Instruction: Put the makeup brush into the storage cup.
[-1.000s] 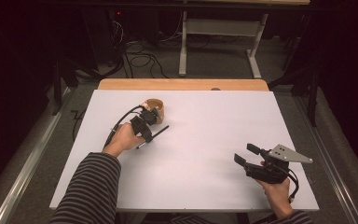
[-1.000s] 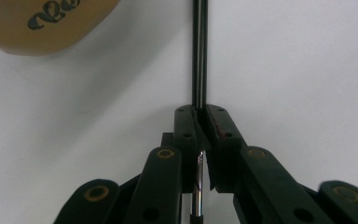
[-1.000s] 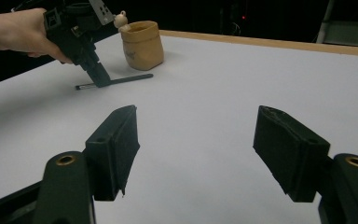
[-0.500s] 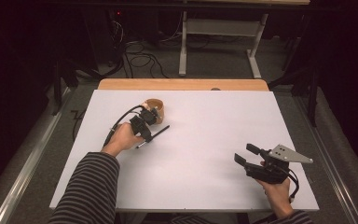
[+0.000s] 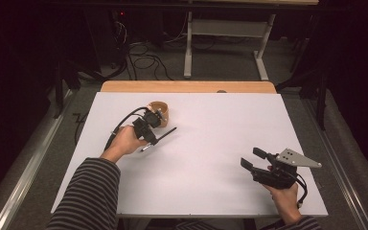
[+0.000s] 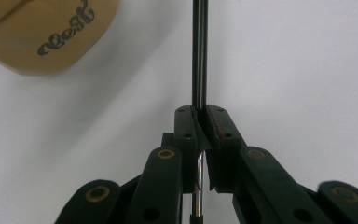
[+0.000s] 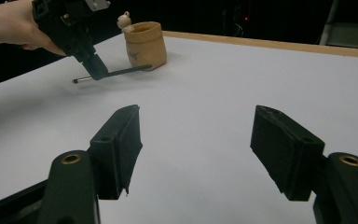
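Thin black metal rod [image 5: 160, 137] sits clamped in my left gripper [image 5: 149, 135], at 10 o'clock on the white table [image 5: 211, 143], near the tan cup [image 5: 160, 113]. Right gripper [image 5: 252, 159] rests at 4 o'clock, jaws wide, empty.

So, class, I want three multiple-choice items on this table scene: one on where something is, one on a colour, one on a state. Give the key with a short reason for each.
1. Where does the small cup stand?
A. near the table's far edge, by the left gripper
B. beside the right gripper
C. on the floor

2. What colour is the cup?
A. blue
B. tan
C. red

3. How do the left gripper's jaws stand?
A. wide open over bare table
B. shut on the thin dark pen
C. shut on the cup

Key: 1 A, the high view shows the cup on the white table just past the left gripper. 2 B, it is tan with dark lettering. 3 B, the left gripper view shows the pen clamped between the pads.
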The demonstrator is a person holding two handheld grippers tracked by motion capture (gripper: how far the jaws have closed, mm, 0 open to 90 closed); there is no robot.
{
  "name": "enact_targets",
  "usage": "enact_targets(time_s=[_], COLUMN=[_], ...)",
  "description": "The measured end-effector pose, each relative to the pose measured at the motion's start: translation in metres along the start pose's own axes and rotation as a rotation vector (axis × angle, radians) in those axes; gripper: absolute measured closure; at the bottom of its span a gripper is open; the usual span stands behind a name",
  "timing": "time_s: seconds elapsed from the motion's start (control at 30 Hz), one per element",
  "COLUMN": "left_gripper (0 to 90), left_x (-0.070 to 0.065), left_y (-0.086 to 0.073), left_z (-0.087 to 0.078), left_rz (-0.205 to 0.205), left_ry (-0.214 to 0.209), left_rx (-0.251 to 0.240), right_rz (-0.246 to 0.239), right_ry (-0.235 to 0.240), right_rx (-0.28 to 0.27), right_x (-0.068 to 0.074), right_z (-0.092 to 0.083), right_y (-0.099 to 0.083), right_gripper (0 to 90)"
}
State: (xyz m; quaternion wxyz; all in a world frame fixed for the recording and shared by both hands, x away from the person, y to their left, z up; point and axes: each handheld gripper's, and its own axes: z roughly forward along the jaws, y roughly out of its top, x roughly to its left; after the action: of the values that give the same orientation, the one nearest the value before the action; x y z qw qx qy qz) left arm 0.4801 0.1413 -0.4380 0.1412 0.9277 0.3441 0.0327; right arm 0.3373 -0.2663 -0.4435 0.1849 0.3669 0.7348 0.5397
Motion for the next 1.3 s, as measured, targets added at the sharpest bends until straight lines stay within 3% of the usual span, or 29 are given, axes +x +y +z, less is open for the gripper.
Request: enact_targets(time_s=[0.33, 0.6, 0.8, 1.17, 1.3], left_gripper=[83.6, 83.6, 83.6, 83.6, 83.5], left_x=[-0.004, -0.014, -0.021, -0.034, -0.041], left_y=[-0.002, 0.000, 0.003, 0.007, 0.009], left_z=[-0.015, -0.030, -0.038, -0.045, -0.049], left_rz=[0.006, 0.049, 0.065, 0.108, 0.113], left_ry=[-0.007, -0.009, -0.043, -0.046, -0.069], left_rx=[-0.033, -0.057, -0.086, -0.084, -0.099], right_rz=[-0.006, -0.006, -0.006, -0.003, -0.003], right_ry=[0.004, 0.002, 0.001, -0.006, -0.006], right_rx=[-0.003, -0.004, -0.010, -0.014, -0.014], right_x=[0.000, 0.000, 0.001, 0.000, 0.000], right_z=[0.000, 0.000, -0.002, -0.002, -0.002], right_y=[0.000, 0.000, 0.000, 0.000, 0.000], right_gripper=[34.4, 34.3, 34.3, 34.3, 34.5])
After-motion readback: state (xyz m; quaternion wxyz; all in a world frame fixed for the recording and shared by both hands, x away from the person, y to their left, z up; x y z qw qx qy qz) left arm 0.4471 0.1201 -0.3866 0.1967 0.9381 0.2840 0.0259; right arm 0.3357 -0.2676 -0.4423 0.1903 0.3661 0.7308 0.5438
